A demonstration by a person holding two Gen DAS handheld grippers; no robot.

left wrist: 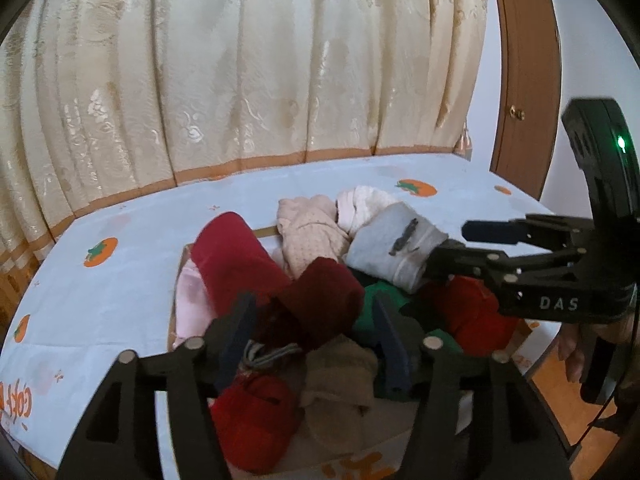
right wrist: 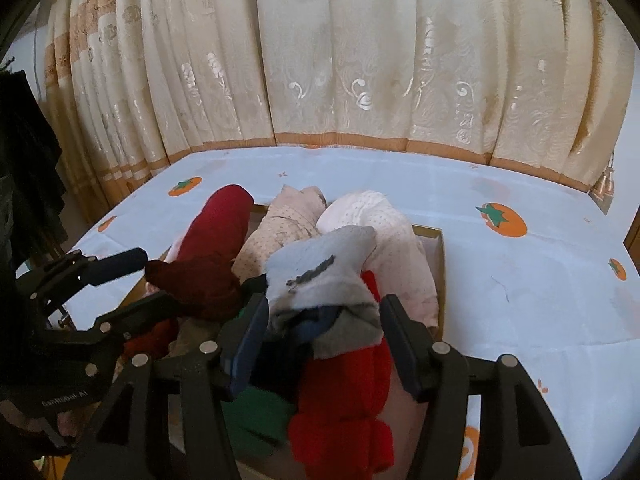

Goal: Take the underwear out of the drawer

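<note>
- Your left gripper (left wrist: 316, 340) hangs over the near part of the box, jaws apart; a dark red rolled garment (left wrist: 320, 300) lies between them, and the pads do not press on it.
- Your right gripper (right wrist: 324, 344) stands with its jaws apart too, the grey rolled underwear (right wrist: 324, 272) sitting between them with gaps at both pads.
- The underwear is a heap of rolled pieces in a shallow cardboard box (right wrist: 436, 264) on the pale tablecloth (right wrist: 520, 280) with orange fruit prints.
- Around the grey piece you have a long maroon roll (right wrist: 220, 224), a beige dotted piece (right wrist: 280, 228), a pale pink one (right wrist: 384, 224), a bright red one (right wrist: 344, 408) and a green one (right wrist: 252, 412).
- A cream curtain (right wrist: 360, 60) hangs behind the table.
</note>
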